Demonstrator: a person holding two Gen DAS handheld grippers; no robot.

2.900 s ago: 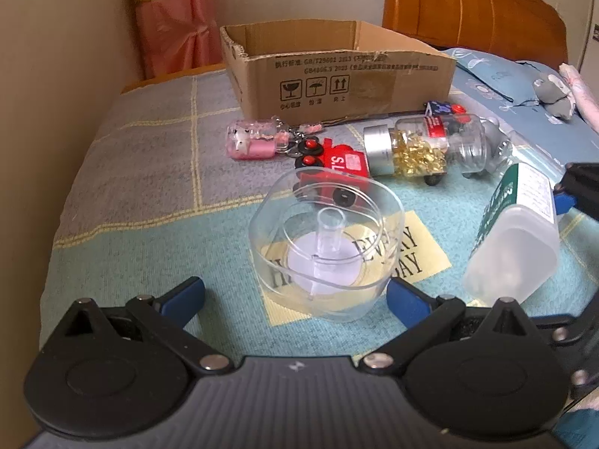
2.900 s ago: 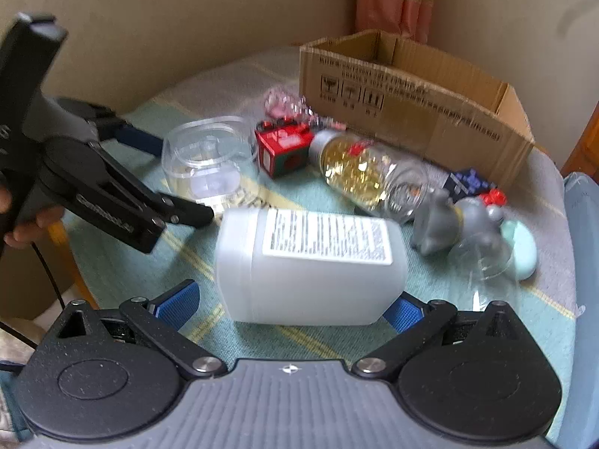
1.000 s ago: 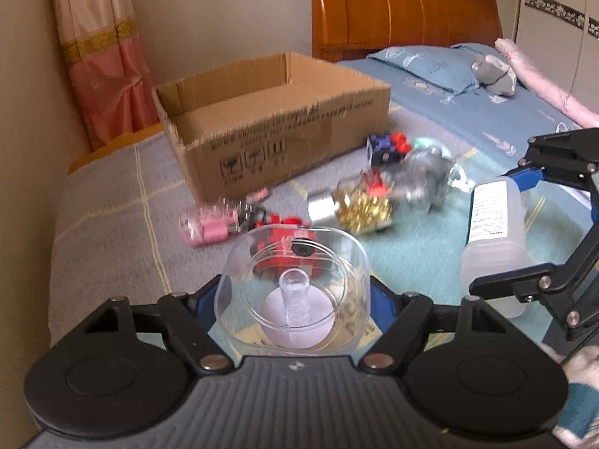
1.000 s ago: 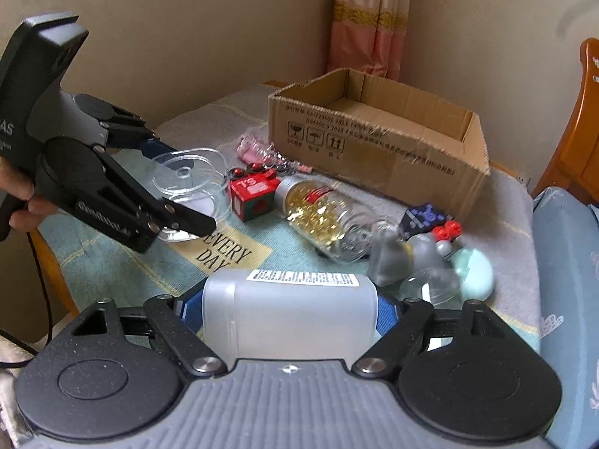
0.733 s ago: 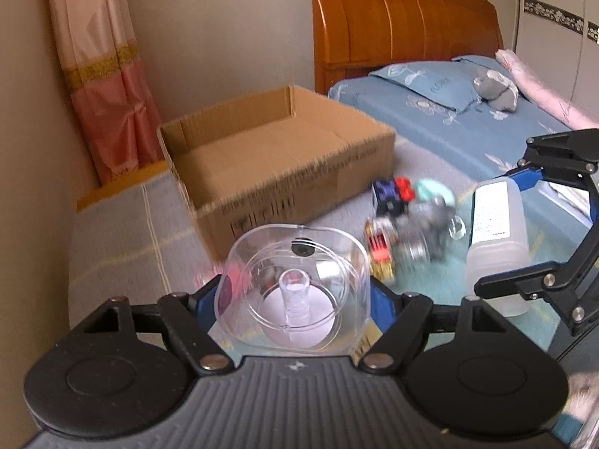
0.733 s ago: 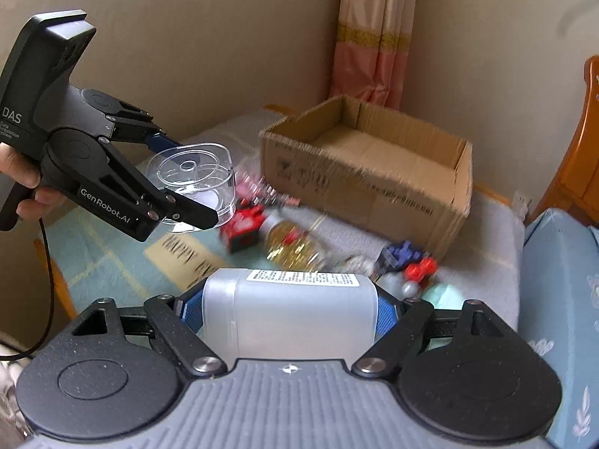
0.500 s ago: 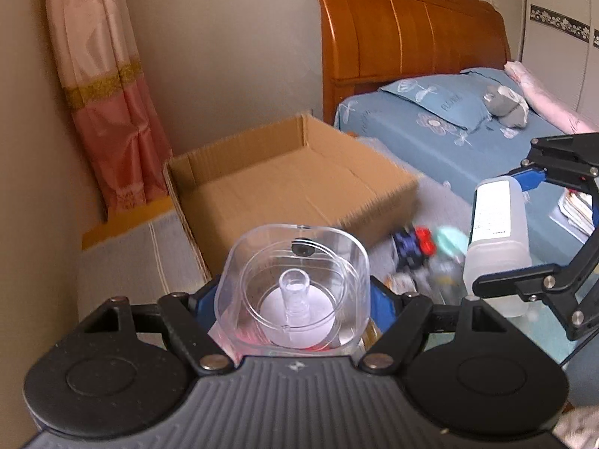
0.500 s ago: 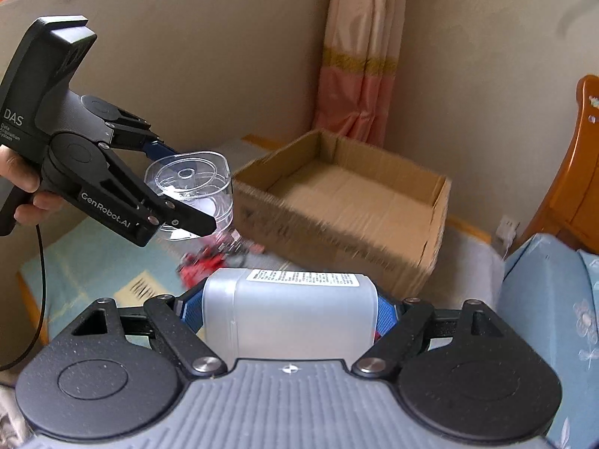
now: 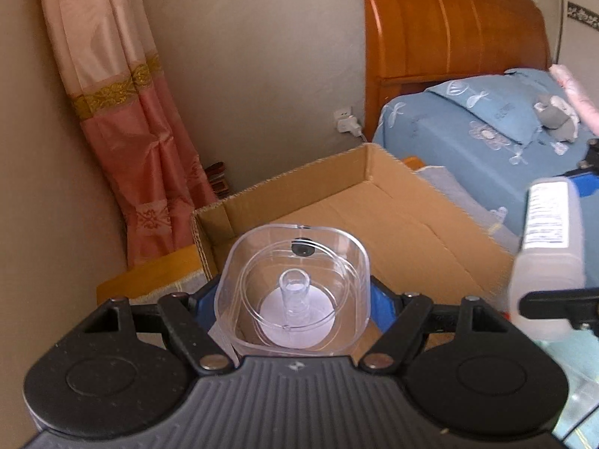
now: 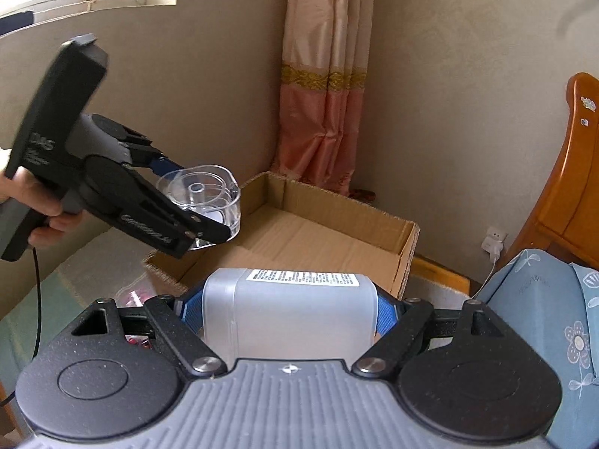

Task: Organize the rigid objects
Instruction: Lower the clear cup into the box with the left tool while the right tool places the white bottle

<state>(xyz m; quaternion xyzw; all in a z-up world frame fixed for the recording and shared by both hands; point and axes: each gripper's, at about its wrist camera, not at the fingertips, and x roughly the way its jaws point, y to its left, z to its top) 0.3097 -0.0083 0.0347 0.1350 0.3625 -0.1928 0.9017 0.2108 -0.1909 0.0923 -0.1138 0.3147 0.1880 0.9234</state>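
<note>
My left gripper [image 9: 295, 295] is shut on a clear plastic container [image 9: 295, 288] with a small tube standing in its middle. It hangs over the near left corner of the open cardboard box [image 9: 411, 232]. My right gripper [image 10: 290, 308] is shut on a white plastic bottle [image 10: 290, 314] with a printed label, held in the air before the near edge of the cardboard box [image 10: 329, 235]. In the right wrist view the left gripper [image 10: 209, 209] with the clear container [image 10: 204, 196] hovers above the box's left side. The white bottle [image 9: 548, 262] also shows at the right of the left wrist view.
The box floor looks bare. A pink curtain [image 9: 123, 112] hangs behind it in the corner. A wooden headboard [image 9: 449, 33] and blue bedding [image 9: 486, 131] lie to the right. A hand [image 10: 41, 202] holds the left gripper. Pink and red items [image 10: 134, 295] peek out below the box.
Both grippers have risen and moved forward from the cluttered table towards the box, each carrying its object. The table items have dropped out of view, and the box now lies right under the grippers.
</note>
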